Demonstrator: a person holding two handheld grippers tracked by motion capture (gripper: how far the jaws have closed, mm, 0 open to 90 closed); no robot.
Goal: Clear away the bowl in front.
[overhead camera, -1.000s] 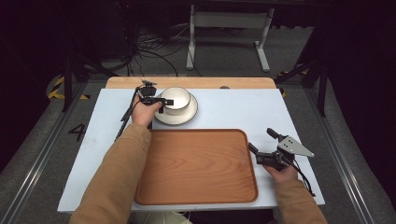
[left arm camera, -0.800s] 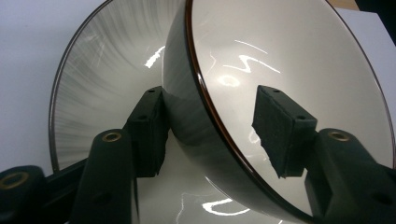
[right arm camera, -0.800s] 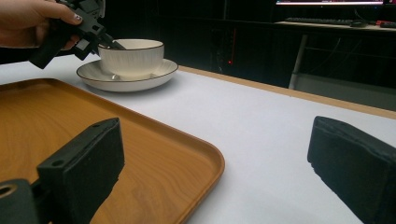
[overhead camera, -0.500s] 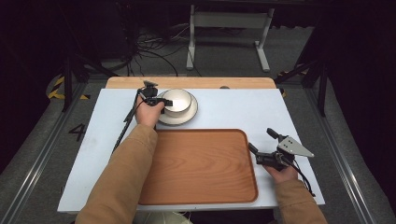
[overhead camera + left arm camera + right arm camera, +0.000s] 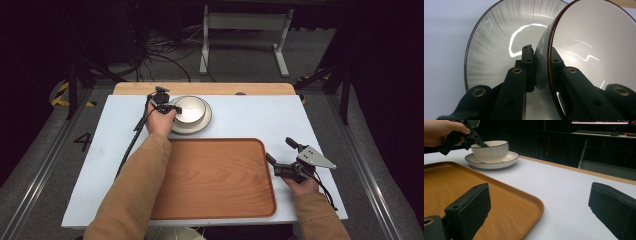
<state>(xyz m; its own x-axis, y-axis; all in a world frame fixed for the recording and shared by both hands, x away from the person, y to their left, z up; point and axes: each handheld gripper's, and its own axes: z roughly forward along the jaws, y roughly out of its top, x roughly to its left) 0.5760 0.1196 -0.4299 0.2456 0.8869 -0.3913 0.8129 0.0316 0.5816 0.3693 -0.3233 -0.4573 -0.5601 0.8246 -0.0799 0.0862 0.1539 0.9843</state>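
Observation:
A white bowl point(image 5: 191, 108) with a dark rim stands on a white plate point(image 5: 205, 123) at the back of the table. My left gripper point(image 5: 173, 107) is at the bowl's left side. Its jaws have just been closing and now pinch the bowl's wall, one pad inside and one outside. In the left gripper view the bowl point(image 5: 594, 50) rises between the jaws of the left gripper point(image 5: 540, 58), with the plate point(image 5: 491, 45) behind. My right gripper point(image 5: 280, 150) hovers open and holds nothing, just right of the wooden tray point(image 5: 215, 175).
The right gripper view looks across the tray point(image 5: 461, 177) to the bowl point(image 5: 490, 151) and the plate point(image 5: 509, 157). The white table point(image 5: 260, 115) has a wooden strip point(image 5: 225, 88) along its back edge. A cable point(image 5: 131, 145) trails from the left gripper.
The left hand has edged slightly closer to the bowl's rim. The right gripper, the tray, the bowl and the plate have stayed where they were.

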